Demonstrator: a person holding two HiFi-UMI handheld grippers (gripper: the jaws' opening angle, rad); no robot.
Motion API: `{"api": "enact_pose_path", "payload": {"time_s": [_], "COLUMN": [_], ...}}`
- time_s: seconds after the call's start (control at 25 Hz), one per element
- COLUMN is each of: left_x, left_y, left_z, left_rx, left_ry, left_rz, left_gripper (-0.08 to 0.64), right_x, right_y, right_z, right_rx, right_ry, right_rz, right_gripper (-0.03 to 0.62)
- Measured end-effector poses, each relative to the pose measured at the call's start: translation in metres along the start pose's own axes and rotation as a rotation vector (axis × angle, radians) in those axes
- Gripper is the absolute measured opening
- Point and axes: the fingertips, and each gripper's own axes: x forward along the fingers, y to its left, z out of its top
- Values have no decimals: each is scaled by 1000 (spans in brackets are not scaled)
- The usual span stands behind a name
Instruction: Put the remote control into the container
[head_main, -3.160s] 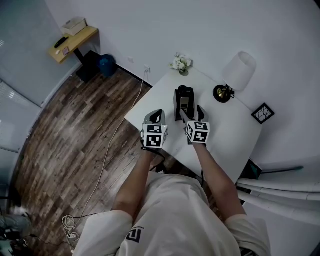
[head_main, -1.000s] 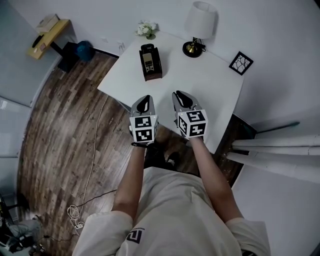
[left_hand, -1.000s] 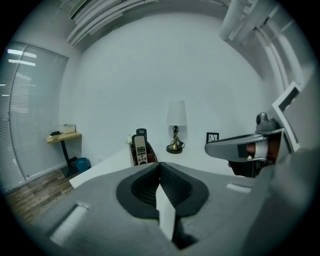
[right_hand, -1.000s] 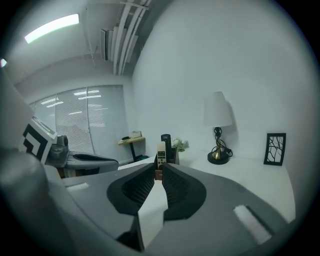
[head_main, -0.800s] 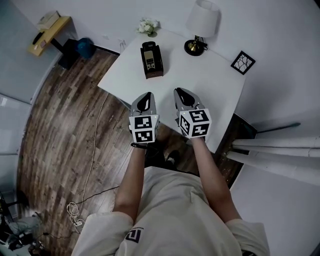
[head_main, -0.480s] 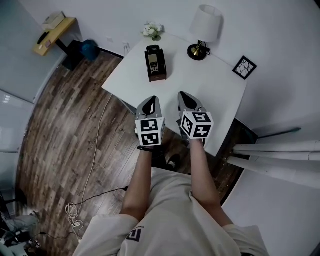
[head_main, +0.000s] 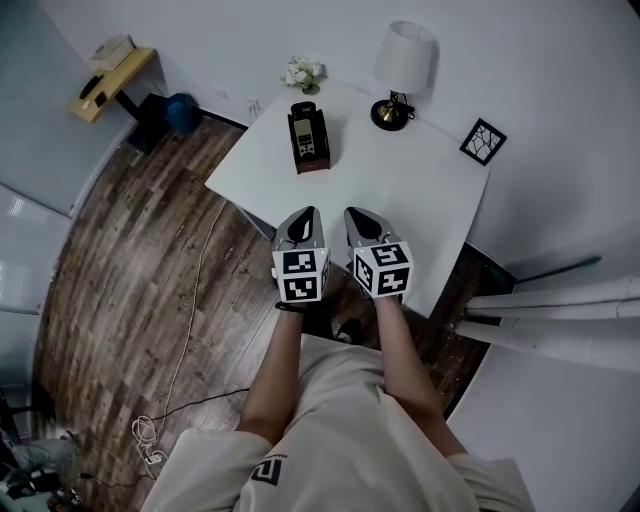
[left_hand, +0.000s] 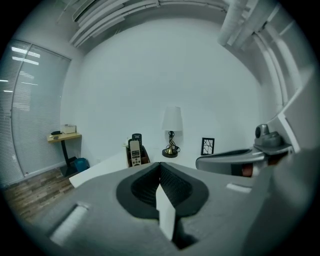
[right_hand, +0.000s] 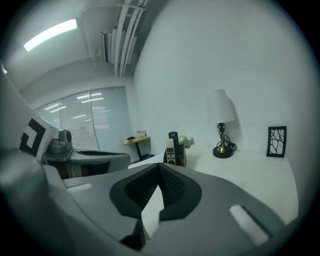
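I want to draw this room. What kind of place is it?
Probably a plain office or studio room: a white table with a table lamp and flowers, a wood-plank floor, and window blinds.

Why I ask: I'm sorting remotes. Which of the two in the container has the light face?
The front remote, silver-faced with dark buttons. The back remote behind it is all black and sticks up higher out of the container.

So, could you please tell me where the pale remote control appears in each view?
Head view: pale remote control in the container, top centre.
Left gripper view: remote control just left of centre.
Right gripper view: remote control near centre.
Shared landmark: the lamp, to its right in every view.
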Motion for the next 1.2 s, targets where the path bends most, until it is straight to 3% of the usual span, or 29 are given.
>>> {"api": "enact_pose_path", "payload": {"time_s": [0.2, 0.56, 1.2], "left_x": [0, 1, -1], "left_y": [-7, -7, -11], "left_z": [0, -4, -3], "left_rx": [-1, 5, 8], "left_ry": [8, 22, 10], "left_rz": [-23, -26, -20], "left_gripper": [5, 5, 6], "right_x": [-8, -10, -13], "right_y": [1, -5, -5], "right_z": [-14, -6, -8], "right_rx": [11, 50, 3], "right_ry": [11, -40, -53], "right_rz": [-8, -11, -19], "right_gripper": [2, 2, 2]}}
